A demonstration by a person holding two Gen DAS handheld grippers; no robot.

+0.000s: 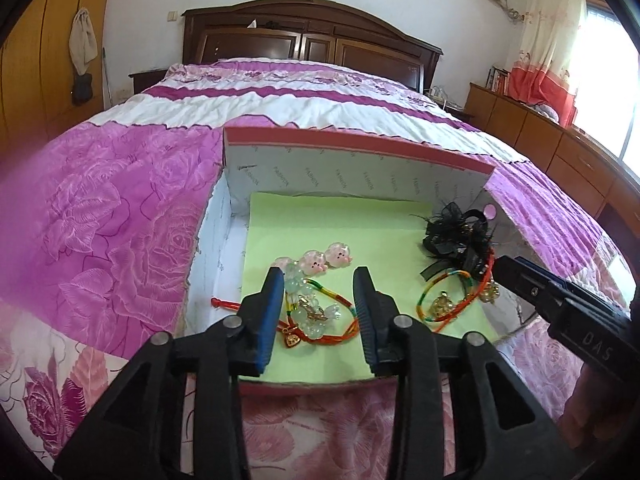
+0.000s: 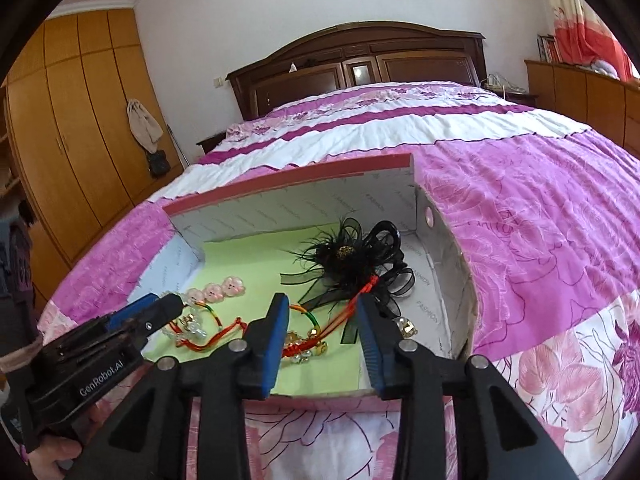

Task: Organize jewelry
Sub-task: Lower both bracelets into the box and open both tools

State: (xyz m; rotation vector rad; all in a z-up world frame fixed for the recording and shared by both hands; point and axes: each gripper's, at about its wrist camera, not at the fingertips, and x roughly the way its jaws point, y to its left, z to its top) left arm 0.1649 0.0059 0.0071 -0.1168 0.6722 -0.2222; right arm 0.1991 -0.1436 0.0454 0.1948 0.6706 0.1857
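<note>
An open cardboard box [image 1: 352,162] [image 2: 288,204] lined with green paper lies on the bed. Inside are pink pig charms [image 1: 326,258] [image 2: 222,290], a clear bead bracelet with red-orange cords and a gold heart [image 1: 310,314] [image 2: 196,328], a rainbow cord bracelet with gold charms [image 1: 444,300] [image 2: 310,334], and a black feathered hair accessory [image 1: 460,236] [image 2: 352,260]. My left gripper [image 1: 318,280] [image 2: 160,306] is open above the bead bracelet. My right gripper [image 2: 322,304] [image 1: 504,266] is open above the rainbow bracelet and empty.
The box rests on a pink and white floral bedspread [image 1: 120,208] [image 2: 540,208]. A dark wooden headboard [image 1: 304,36] stands at the back. A wooden wardrobe [image 2: 68,128] is at left, low cabinets [image 1: 552,136] and a curtained window at right.
</note>
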